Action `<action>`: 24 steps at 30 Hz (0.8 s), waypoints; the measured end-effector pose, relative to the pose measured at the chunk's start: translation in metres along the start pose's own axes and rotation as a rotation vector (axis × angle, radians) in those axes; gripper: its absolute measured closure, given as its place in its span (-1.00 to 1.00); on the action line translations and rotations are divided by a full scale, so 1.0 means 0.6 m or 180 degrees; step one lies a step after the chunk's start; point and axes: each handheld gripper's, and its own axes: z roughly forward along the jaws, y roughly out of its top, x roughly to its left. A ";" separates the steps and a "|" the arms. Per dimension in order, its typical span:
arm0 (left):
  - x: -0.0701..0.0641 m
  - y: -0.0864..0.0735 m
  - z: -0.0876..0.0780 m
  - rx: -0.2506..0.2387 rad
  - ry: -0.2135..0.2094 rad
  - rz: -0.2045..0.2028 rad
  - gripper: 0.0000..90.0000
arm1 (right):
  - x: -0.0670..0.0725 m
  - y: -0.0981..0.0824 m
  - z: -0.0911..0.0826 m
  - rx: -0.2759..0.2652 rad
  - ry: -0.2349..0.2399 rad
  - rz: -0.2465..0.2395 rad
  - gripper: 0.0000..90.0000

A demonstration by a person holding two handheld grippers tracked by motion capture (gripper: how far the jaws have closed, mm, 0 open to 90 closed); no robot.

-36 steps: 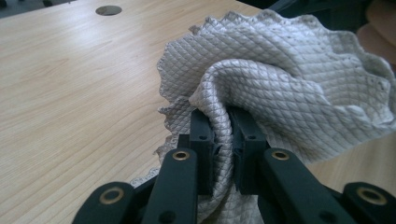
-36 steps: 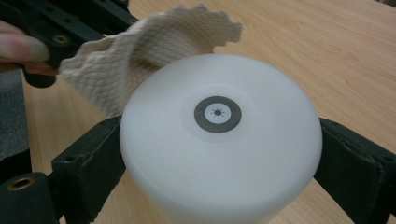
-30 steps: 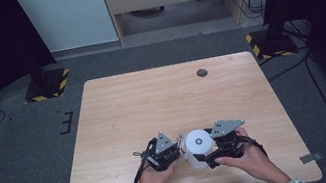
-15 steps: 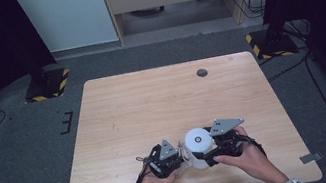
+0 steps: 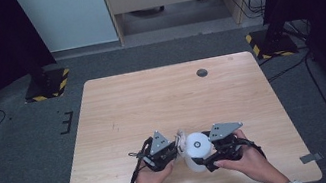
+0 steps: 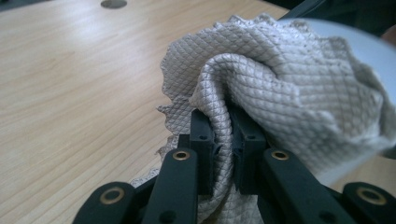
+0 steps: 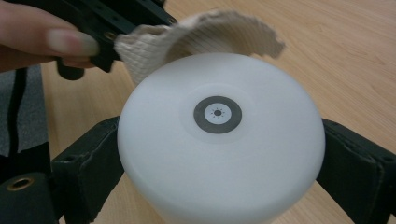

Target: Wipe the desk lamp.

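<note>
Wooden table (image 5: 163, 101): cloth (image 6: 261, 93) pinched between left fingers (image 6: 203, 140).

In the left gripper view, the cloth (image 6: 280, 88) was bunched between the black fingers (image 6: 203, 140), so its clamped fold was hidden, and its lower end was cut off by the bottom edge. The white cup (image 6: 345, 42) behind it was blurred and largely covered by the cloth. In the right gripper view, the cup's (image 7: 219, 140) bottom part was cut off by the lower edge, and the cup hid where the fingers (image 7: 88, 163) met its sides. A hand (image 7: 42, 42) was cut off at the left edge there. In the high view, the forearms ran off the bottom edge, and the small dark disc (image 5: 202, 72) on the surface (image 5: 153, 103) was too small to identify.
</note>
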 end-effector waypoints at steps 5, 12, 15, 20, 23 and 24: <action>0.002 -0.016 0.019 0.0165 -0.0006 0.0014 0.78 | 0.005 0.001 0.001 0.0003 0.0005 -0.0031 -0.80; -0.014 -0.032 0.024 0.0406 -0.0100 0.0093 0.79 | -0.012 -0.001 -0.004 -0.0083 -0.0038 0.0090 -0.80; -0.021 -0.020 0.010 0.0261 -0.0108 0.0083 0.79 | -0.020 -0.003 -0.006 -0.0096 -0.0118 0.0111 -0.80; -0.020 0.003 -0.016 -0.0060 -0.0073 0.0046 0.79 | -0.016 -0.005 -0.006 -0.0065 -0.0148 0.0059 -0.80; -0.016 0.009 -0.021 -0.0181 -0.0024 0.0015 0.79 | -0.010 -0.004 -0.003 -0.0050 -0.0141 0.0040 -0.80; -0.013 0.008 -0.021 -0.0203 -0.0016 -0.0006 0.79 | -0.009 -0.004 -0.002 -0.0052 -0.0132 0.0033 -0.80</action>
